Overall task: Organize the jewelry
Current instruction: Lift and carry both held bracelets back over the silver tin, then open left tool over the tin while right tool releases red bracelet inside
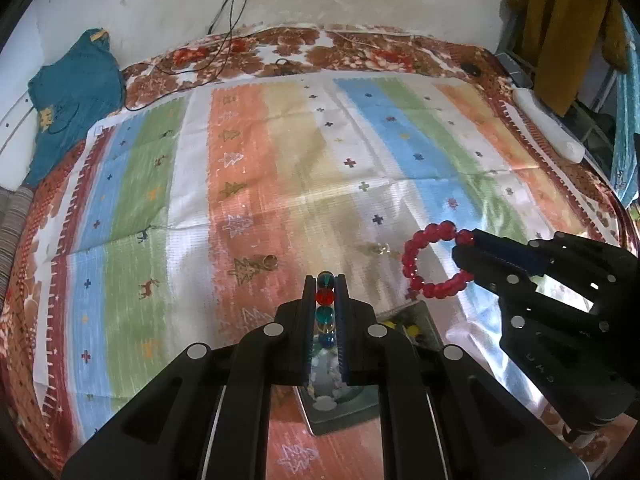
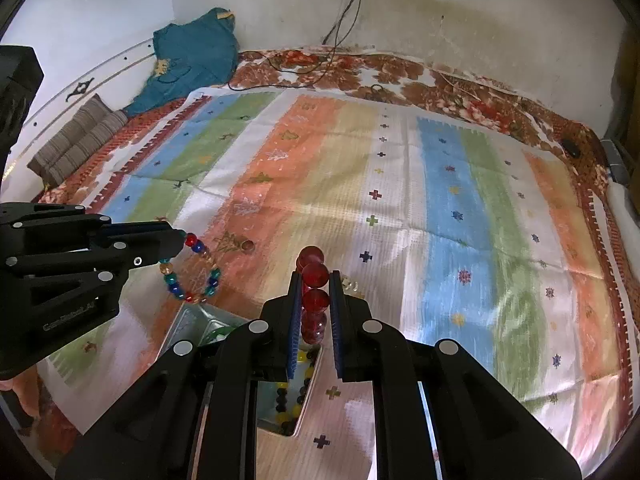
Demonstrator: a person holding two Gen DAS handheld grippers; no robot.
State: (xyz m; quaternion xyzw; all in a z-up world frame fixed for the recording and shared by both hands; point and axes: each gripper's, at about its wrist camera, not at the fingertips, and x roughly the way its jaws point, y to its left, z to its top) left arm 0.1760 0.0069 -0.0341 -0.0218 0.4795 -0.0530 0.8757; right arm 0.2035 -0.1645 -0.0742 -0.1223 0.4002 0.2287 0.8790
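Red bracelet [image 2: 314,292] pinched in right tongs [image 2: 315,280] — multicolour bracelet [image 1: 325,312] in left tongs [image 1: 325,284].

Tray [image 2: 192,322] on mat [image 2: 400,200], between claws

Red bracelet [image 1: 436,258], multicoloured bracelet [image 2: 192,270], striped cloth [image 2: 452,208]

A striped mat [image 2: 400,184] in orange, green, blue and white covers a bed with a brown floral sheet [image 2: 400,72]. Behind stands a stained pale wall [image 2: 460,12], where dark cables [image 2: 340,20] hang from a socket. A teal cloth [image 2: 192,56] and a striped cushion [image 2: 76,140] lie at the left edge; mustard fabric [image 1: 560,32] hangs at right.
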